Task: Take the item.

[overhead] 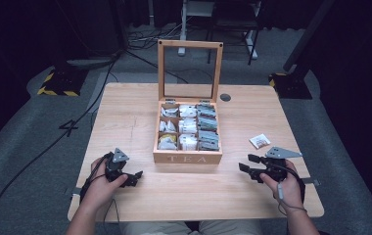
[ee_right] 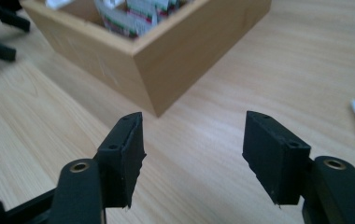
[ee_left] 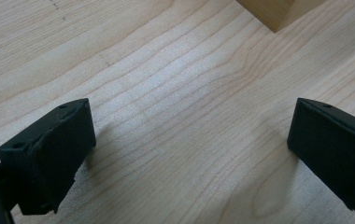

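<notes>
Both claws wide and empty; loose tea sachet (overhead: 260, 141) at 1 o'clock of right claw (overhead: 248, 166) looks light, thin, crushable — pinch an edge off the counter (overhead: 125, 112).

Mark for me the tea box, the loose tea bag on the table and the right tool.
tea box (overhead: 187, 157), high view, on its front wall with the lettering.
loose tea bag (overhead: 260, 141), high view, middle of the white packet.
right tool (overhead: 247, 163), high view, between its open jaw tips.
</notes>
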`<state>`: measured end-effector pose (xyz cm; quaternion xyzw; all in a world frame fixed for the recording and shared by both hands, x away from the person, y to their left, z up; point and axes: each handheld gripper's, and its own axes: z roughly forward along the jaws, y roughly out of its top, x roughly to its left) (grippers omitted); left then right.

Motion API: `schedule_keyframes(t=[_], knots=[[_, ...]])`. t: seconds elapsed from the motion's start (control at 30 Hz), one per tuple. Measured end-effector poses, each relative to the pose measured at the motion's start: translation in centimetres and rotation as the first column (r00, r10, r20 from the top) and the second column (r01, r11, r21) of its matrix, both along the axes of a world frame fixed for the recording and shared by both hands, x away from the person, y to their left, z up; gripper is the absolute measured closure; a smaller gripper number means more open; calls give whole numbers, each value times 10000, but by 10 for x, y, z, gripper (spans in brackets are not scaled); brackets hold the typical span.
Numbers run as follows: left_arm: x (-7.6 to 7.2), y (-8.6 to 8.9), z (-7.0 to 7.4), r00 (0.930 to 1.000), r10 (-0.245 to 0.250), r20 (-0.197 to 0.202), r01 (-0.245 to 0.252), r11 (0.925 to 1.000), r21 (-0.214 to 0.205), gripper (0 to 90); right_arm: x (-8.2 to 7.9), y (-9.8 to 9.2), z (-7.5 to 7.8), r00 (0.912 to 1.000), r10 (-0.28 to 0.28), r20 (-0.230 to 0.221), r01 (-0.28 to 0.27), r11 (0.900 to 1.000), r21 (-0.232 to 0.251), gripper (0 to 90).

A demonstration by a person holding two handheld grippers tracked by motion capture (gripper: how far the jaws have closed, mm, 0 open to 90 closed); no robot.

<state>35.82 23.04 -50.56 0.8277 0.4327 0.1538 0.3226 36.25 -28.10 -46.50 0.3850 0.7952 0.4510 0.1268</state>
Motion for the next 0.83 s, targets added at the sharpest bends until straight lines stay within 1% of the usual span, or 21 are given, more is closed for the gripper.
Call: schedule_keyframes(t=[0.03, 0.1, 0.13, 0.17, 0.3, 0.33, 0.4, 0.43, 0.53, 0.6, 0.63, 0.7, 0.77, 0.83], knots=[[0, 0, 0, 10000, -5, -5, 5, 10000, 4, 15, 0, 0, -3, 10000, 12, -7, -12, 9999, -138, 394], [0, 0, 0, 10000, -4, -6, 4, 10000, 0, 15, -1, 1, -8, 9999, -43, -128, 41, 9999, -135, 394], [0, 0, 0, 10000, -6, -8, 6, 10000, -1, 14, -1, 2, -14, 9997, -14, -263, 7, 9996, -265, 394], [0, 0, 0, 10000, -19, -33, 19, 10000, 11, 14, -1, 2, -14, 9997, -14, -263, 7, 9996, -265, 394], [0, 0, 0, 10000, -15, -16, 15, 10000, 11, 12, -1, 6, -26, 9995, 46, -325, -74, 9960, -886, 388], [0, 0, 0, 10000, -28, -27, 28, 10000, -10, 12, -1, 6, -26, 9995, 46, -325, -74, 9960, -886, 388], [0, 0, 0, 10000, -32, -33, 32, 10000, -6, 10, -1, 9, -31, 9997, 13, -224, -40, 9927, -1204, 378], [1, 0, 0, 10000, -89, -1, 89, 10000, 19, 10, -1, 9, -31, 9997, 13, -224, -40, 9927, -1204, 378], [1, 0, 0, 9999, -106, -21, 106, 9999, 36, 8, -1, 11, -35, 9999, 23, -166, -48, 9880, -1547, 357], [2, 0, 0, 9999, -112, -35, 112, 9999, 54, 6, -2, 12, -38, 9999, 93, 94, -74, 9830, -1835, 329], [2, 0, 0, 9999, -124, -77, 125, 9999, 41, 5, -2, 13, -38, 9999, 93, 125, -68, 9821, -1882, 308], [2, 0, 0, 9999, -108, -93, 108, 9999, 27, 5, -1, 14, -38, 9997, 247, 85, -227, 9812, -1916, 268], [3, 0, 0, 9999, -130, -58, 131, 9999, 51, 5, -1, 15, -39, 9996, 272, 71, -254, 9807, -1936, 241], [3, 0, 0, 9999, -154, -69, 154, 9999, 68, 4, -1, 15, -39, 9995, 314, 62, -296, 9802, -1959, 235]])
